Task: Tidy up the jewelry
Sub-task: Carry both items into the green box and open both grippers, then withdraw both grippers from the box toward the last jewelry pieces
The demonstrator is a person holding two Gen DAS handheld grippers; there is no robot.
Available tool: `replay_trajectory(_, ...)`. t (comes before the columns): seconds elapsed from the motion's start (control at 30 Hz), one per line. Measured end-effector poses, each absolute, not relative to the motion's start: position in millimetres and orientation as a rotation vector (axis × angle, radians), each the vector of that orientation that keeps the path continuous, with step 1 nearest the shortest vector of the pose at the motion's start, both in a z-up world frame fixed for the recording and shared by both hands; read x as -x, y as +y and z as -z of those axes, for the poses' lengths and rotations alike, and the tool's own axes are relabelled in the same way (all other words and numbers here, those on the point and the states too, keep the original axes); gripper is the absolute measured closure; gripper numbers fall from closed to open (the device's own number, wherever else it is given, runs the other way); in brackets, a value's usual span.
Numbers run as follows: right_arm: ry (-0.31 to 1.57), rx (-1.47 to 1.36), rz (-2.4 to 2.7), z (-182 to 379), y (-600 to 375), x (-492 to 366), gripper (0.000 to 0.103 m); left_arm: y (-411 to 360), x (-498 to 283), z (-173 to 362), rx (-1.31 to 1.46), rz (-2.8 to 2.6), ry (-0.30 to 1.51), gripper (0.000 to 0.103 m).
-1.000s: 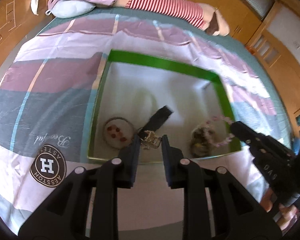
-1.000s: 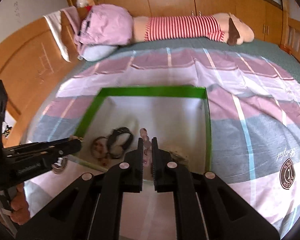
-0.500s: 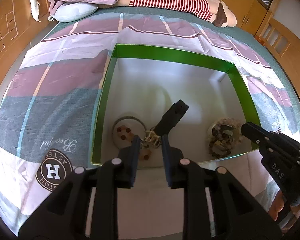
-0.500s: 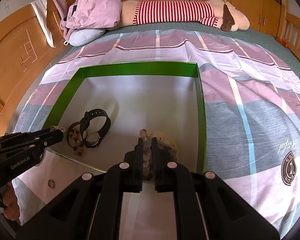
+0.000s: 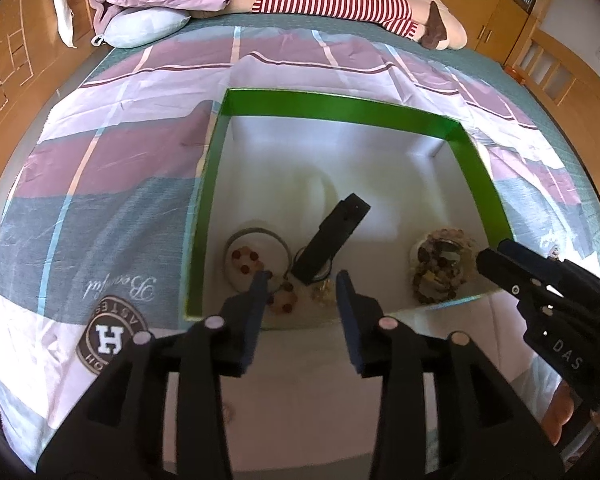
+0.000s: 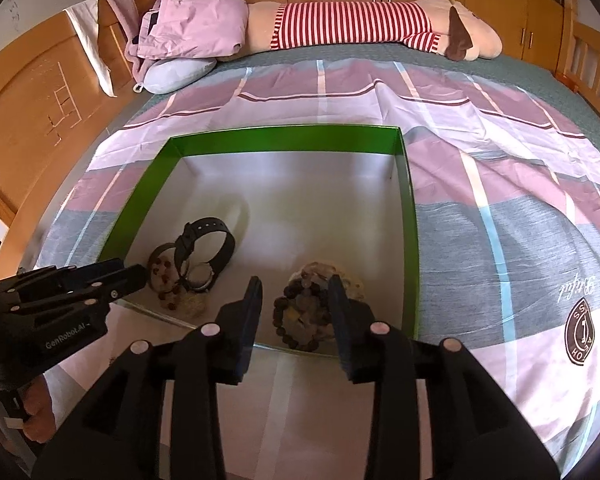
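Holding both grippers over the near edge of the green-rimmed box [image 6: 284, 138] on the bed [image 6: 500, 216], I have nothing in either one. My left gripper [image 5: 302, 286] has its fingers [image 5: 256, 300] spread wide, empty, hanging just above the near-left corner of the box floor. Under and between them lie a small reddish beaded piece [image 5: 285, 301] and a bit of gold-coloured jewelry [image 5: 325, 291]; I cannot tell whether these two touch. Just beyond sits a round grey-rimmed dish or bangle [image 5: 256, 258] with red beads inside it, and a black watch [image 5: 334, 238] stands tilted on its strap beside that. My right gripper [image 6: 294, 294] is likewise spread and empty, its fingers [image 6: 342, 312] straddling a heap of dark bead bracelets [image 6: 300, 320] near the box's near-right corner, with a paler beaded piece [image 6: 350, 280] heaped against it. From the right wrist view the watch [image 6: 204, 252] shows as a closed loop with its face low, resting against the bangle, well apart from the bracelet heap. The box rests on a pink, white and grey striped quilt [image 5: 112, 184]. At the head of the bed lie a striped plush toy [image 6: 364, 26], a pink garment [image 6: 196, 28] and a pale blue pillow [image 6: 176, 74].
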State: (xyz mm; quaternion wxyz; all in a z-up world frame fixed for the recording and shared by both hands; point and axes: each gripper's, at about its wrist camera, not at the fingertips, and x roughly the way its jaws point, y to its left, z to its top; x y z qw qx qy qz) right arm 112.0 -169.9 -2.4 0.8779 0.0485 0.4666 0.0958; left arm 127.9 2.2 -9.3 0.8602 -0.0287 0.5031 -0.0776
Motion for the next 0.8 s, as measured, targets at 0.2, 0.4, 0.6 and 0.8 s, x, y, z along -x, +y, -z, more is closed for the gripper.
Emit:
replay_trajectory(0.2, 1.054, -0.062, -0.255, -5, -163, -68, 0.068, 26, -91, -11, 0.042, 0.184, 1.064, 0.052)
replay_trajectory(0.4, 1.222, 0.12, -0.342, 26, -138, -23, 0.068, 56, -49, 20, 0.03, 0.157, 1.169, 0.053)
replay_trajectory(0.6, 1.364, 0.221, -0.392, 60, -138, 6, 0.068, 50, -53, 56, -0.004, 0.132, 1.229, 0.054)
replay_trajectory(0.8, 1.409, 0.281, -0.412, 75, -127, 10, 0.068, 40, -67, 89, -0.054, 0.106, 1.299, 0.056)
